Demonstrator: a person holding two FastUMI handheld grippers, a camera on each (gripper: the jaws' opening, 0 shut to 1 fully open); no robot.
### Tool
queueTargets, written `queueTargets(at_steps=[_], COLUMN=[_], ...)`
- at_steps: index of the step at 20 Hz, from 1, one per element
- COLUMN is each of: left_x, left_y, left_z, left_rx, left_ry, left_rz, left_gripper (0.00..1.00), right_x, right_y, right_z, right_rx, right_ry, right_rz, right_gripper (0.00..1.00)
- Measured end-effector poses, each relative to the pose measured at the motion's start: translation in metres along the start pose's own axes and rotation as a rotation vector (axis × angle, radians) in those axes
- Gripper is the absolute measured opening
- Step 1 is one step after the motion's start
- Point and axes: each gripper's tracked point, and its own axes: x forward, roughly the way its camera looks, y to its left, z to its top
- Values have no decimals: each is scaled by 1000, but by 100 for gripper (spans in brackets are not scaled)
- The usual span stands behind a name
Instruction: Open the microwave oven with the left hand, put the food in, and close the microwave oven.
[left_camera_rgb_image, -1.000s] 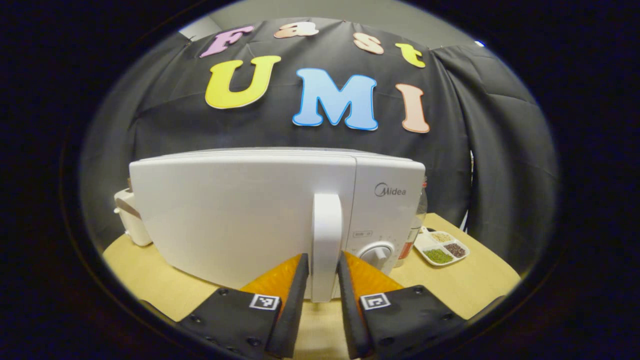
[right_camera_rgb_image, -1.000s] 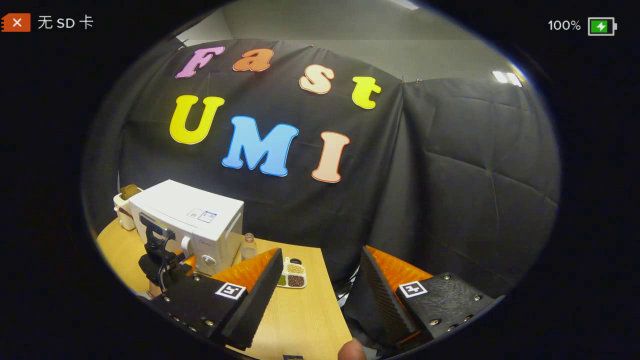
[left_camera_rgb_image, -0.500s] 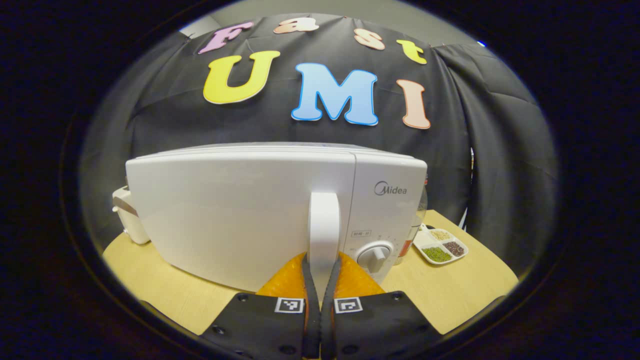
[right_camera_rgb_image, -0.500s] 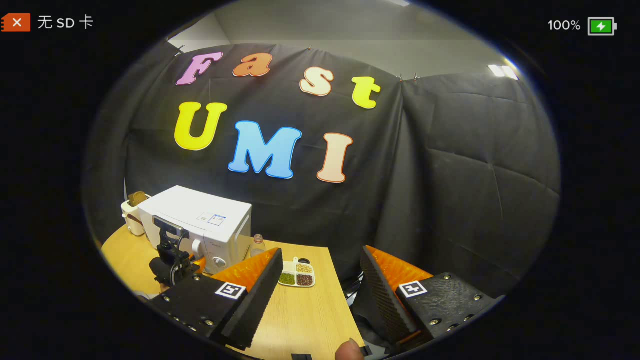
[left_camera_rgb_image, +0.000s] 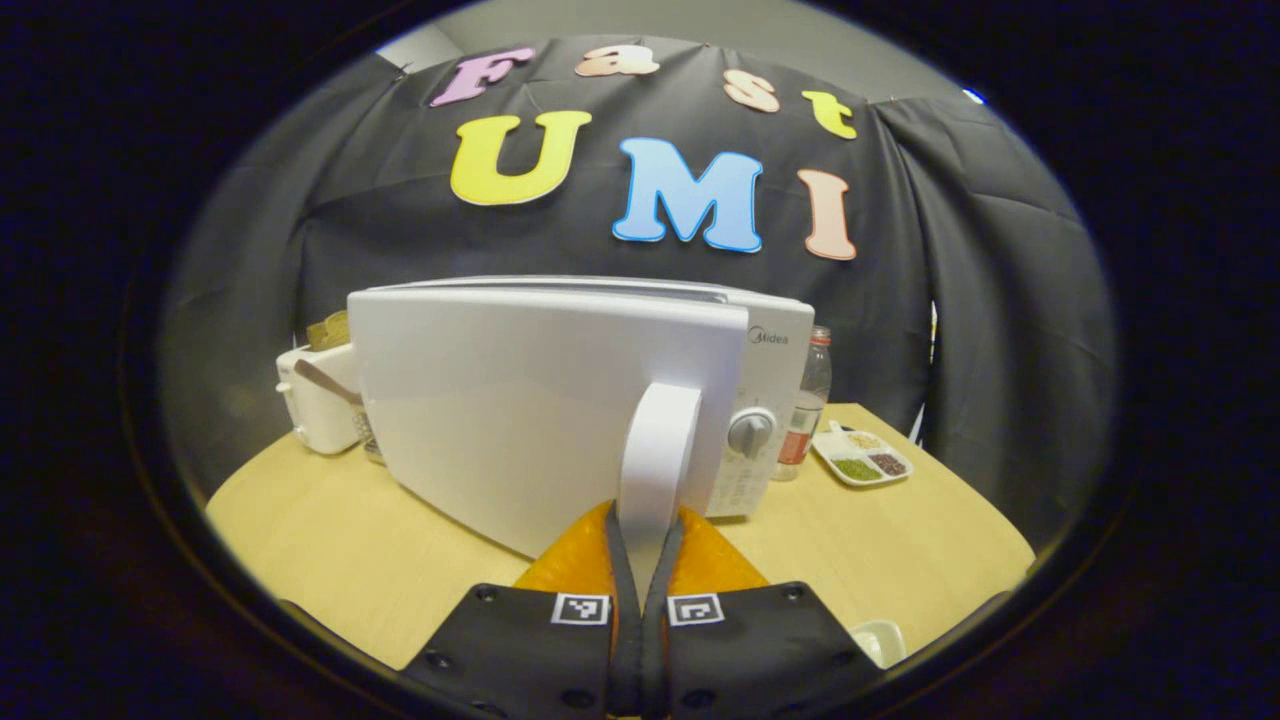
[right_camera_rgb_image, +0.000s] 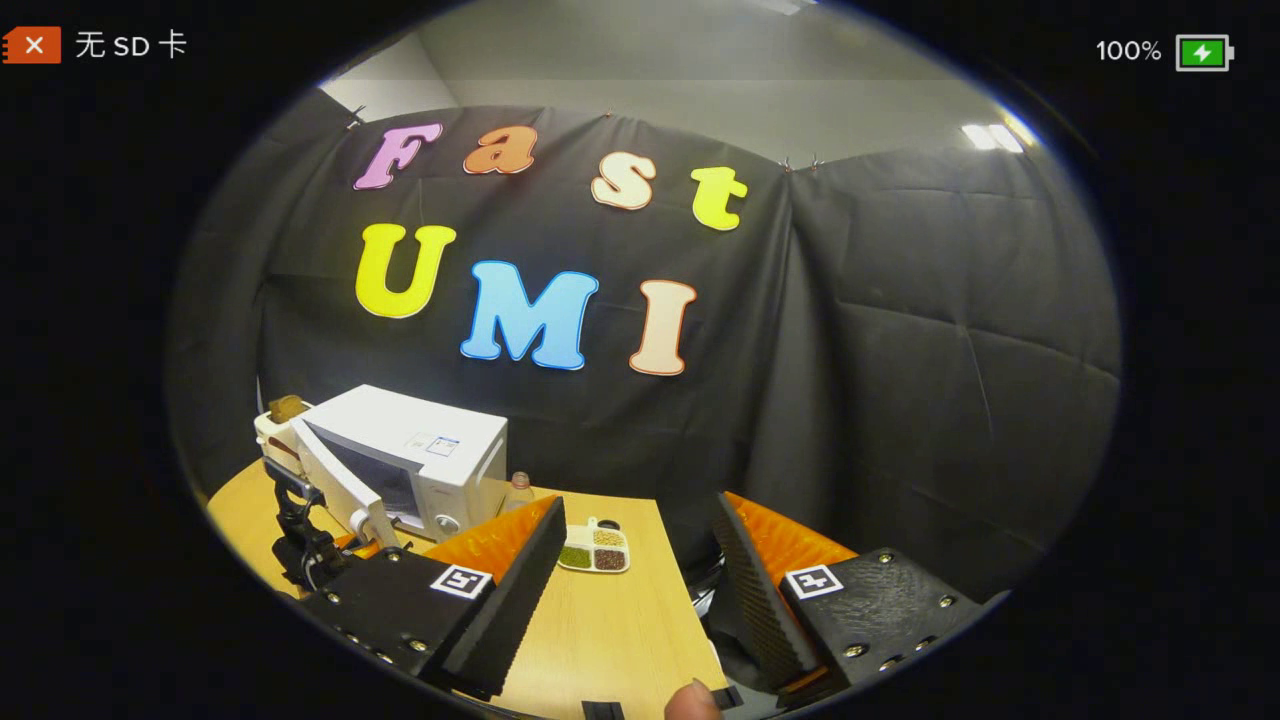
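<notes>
The left tongs (left_camera_rgb_image: 641, 560) were clamped on the handle (left_camera_rgb_image: 655, 450) of the microwave (right_camera_rgb_image: 430, 455), whose door (left_camera_rgb_image: 540, 400) stood partly open. The right tongs (right_camera_rgb_image: 640, 590) gaped empty. Right of the microwave, the food tray (right_camera_rgb_image: 594, 549) sat on the counter (right_camera_rgb_image: 610, 630); loading and closing remained.

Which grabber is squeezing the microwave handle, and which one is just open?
The left gripper is squeezing the white door handle, both fingers pressed on it. The right gripper hangs wide open over the table, holding nothing.

Glossy white plastic microwave door (left_camera_rgb_image: 520, 400), matt pale wood-grain table (left_camera_rgb_image: 330, 560).
</notes>
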Motion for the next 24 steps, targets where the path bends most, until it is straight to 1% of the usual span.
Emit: queueTargets(at_steps=[1, 3, 5, 7, 8, 10, 11, 12, 13, 14, 15, 18, 19, 22, 23, 24], left_x=[-14, -42, -67, -94, -106, -125, -134, -141, -147, -149, -153, -160, -162, -173, -176, -181], left_y=[9, 31, 54, 86, 104, 137, 152, 168, 178, 186, 195, 214, 223, 257, 267, 275], left_z=[-4, -12, -21, -26, -31, -38, -40, -41, -43, -45, -46, -51, -52, -57, -59, -62], left_rx=[11, 16, 5, 23, 24, -5, -17, -23, -45, -71, -86, -161, -177, -181, -190, -202], left_ry=[1, 14, 56, 72, 82, 119, 135, 146, 153, 159, 167, 188, 193, 197, 198, 204], left_rz=[12, 42, 69, 142, 183, 240, 259, 276, 263, 232, 210, 109, 93, 62, 50, 42], left_gripper=[7, 5, 7, 7, 5, 10, 14, 15, 16, 17, 19, 24, 30, 45, 55, 58], right_x=[-3, -10, -20, -28, -33, -38, -42, -44, -46, -47, -47, -50, -49, -47, -46, -46], right_y=[1, 1, 3, 7, 7, 4, 7, 9, 10, 11, 11, 30, 37, 73, 87, 99], right_z=[1, -2, -2, -6, -9, -16, -17, -22, -26, -33, -38, -55, -62, -84, -90, -95], right_rx=[10, 27, 52, 73, 83, 112, 136, 151, 157, 153, 150, 187, 182, 156, 157, 159], right_ry=[-9, -16, -34, -37, -40, -29, -31, -30, -29, -25, -12, 51, 78, 143, 162, 178], right_rz=[11, 31, 61, 106, 131, 169, 194, 212, 225, 228, 221, 212, 199, 197, 195, 201], right_gripper=[92, 92, 92, 91, 92, 91, 91, 91, 91, 91, 91, 92, 92, 92, 92, 92])
